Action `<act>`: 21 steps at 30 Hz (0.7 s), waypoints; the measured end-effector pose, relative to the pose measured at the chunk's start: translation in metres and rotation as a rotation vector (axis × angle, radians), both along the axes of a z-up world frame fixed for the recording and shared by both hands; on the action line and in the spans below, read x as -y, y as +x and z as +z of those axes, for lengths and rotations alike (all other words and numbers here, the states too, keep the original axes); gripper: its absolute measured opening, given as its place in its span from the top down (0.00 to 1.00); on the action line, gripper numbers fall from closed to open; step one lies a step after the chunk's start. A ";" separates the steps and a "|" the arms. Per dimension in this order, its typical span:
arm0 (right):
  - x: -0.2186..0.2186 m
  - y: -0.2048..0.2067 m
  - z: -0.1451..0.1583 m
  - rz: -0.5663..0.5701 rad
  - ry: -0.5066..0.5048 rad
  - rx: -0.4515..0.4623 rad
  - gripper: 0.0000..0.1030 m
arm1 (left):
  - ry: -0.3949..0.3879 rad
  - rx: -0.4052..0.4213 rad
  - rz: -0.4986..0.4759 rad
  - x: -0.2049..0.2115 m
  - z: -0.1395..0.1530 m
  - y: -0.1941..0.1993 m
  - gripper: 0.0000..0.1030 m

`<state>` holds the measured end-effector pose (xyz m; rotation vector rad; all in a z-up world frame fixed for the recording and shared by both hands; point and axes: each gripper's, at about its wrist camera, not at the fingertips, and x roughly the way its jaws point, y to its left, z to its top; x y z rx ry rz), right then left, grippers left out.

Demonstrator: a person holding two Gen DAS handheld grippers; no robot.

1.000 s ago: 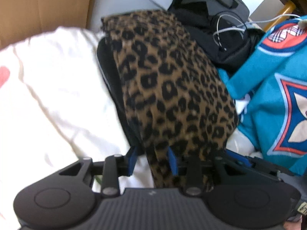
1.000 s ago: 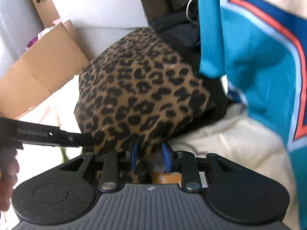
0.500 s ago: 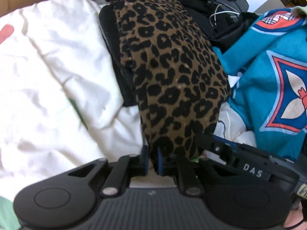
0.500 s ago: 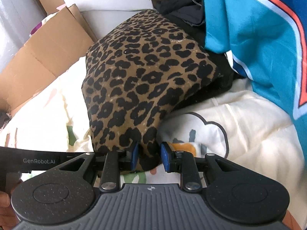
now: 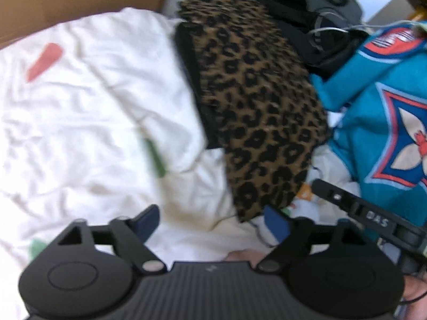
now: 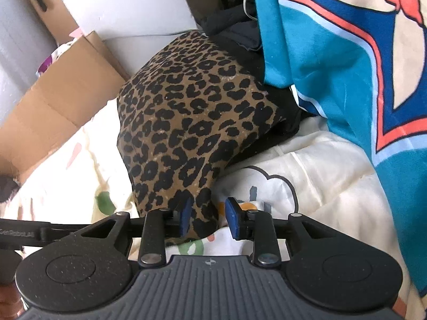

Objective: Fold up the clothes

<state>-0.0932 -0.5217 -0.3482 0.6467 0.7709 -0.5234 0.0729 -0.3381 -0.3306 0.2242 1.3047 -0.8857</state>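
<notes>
1. Left gripper (image 5: 213, 220), tilted steeply down over the white printed duvet (image 5: 88, 122), has its jaws opening wide with only bedding between them; this view is blurred.
2. Right gripper (image 6: 209, 217) has its jaws opening, a corner of the folded leopard-print garment (image 6: 184, 122) lying between the blue pads; whether they press it is unclear.
3. That garment rests on the duvet, covering something black.
4. Beyond, a teal printed garment (image 6: 333, 53) is cut off at the frame edge.

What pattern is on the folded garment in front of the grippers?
Leopard print: black spots on tan-brown, on the folded garment. It shows sharpest in the right wrist view.
</notes>
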 end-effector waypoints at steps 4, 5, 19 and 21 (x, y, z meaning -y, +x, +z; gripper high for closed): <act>-0.006 0.005 0.017 0.024 -0.004 -0.019 0.36 | 0.024 0.025 0.044 -0.014 0.024 0.010 0.03; -0.007 0.006 0.023 0.026 -0.007 -0.020 0.26 | 0.026 0.033 0.054 -0.017 0.031 0.013 0.01; -0.007 0.015 0.128 -0.003 -0.017 -0.018 0.05 | 0.055 0.047 0.113 -0.039 0.118 0.031 0.01; -0.009 0.018 0.145 -0.011 -0.013 -0.021 0.05 | 0.052 0.052 0.123 -0.043 0.136 0.035 0.01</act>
